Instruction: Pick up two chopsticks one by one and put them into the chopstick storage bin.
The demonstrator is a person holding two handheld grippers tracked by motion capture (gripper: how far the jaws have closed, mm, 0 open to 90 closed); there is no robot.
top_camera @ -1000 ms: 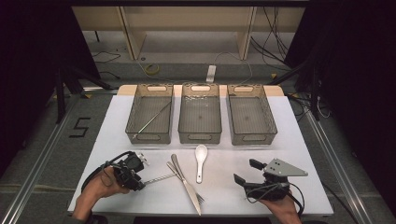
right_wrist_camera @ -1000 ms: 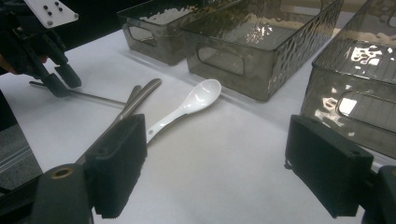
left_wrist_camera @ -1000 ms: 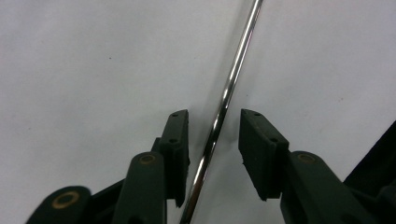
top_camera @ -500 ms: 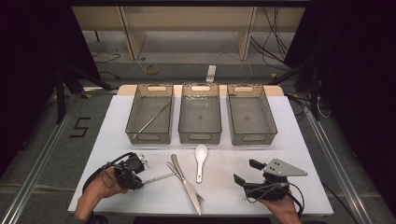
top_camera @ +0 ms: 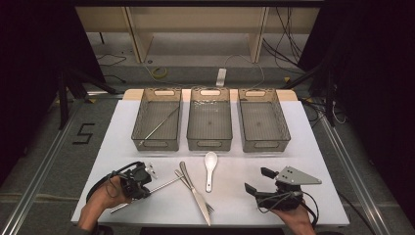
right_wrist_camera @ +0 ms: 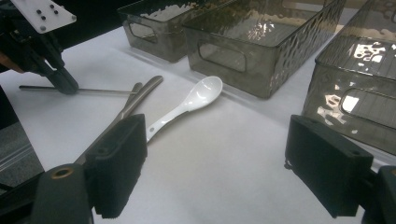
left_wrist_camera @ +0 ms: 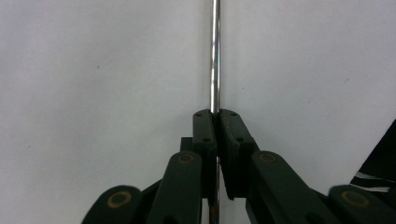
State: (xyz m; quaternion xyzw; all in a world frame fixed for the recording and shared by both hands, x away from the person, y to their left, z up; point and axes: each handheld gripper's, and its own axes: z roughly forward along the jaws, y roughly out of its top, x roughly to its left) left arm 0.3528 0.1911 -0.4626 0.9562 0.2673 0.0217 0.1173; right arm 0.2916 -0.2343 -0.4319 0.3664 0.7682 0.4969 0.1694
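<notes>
A thin metal rod (top_camera: 164, 184) lies on the white table (top_camera: 313, 147) at the front left. My left gripper (top_camera: 146, 190) is shut on it; its jaws have just been closing, and in the left gripper view the pads (left_wrist_camera: 204, 128) pinch the rod (left_wrist_camera: 215, 56), with the gripper (left_wrist_camera: 216, 122) pointing along it. My right gripper (top_camera: 259, 180) rests open at the front right, nothing between its fingers (right_wrist_camera: 116, 163). The right gripper view also shows the left gripper (right_wrist_camera: 65, 85) on the rod (right_wrist_camera: 102, 91).
Three grey trays stand in a row behind: the left one (top_camera: 156, 145) holds another rod (top_camera: 159, 125), and the middle (top_camera: 209, 144) and right (top_camera: 266, 145) ones look bare. A white spoon (top_camera: 210, 169), a knife (top_camera: 192, 188) and a fork (top_camera: 208, 205) lie mid-table.
The left gripper's jaws have drawn together onto the rod. Both hands stay where they were, and the cutlery has not moved.
</notes>
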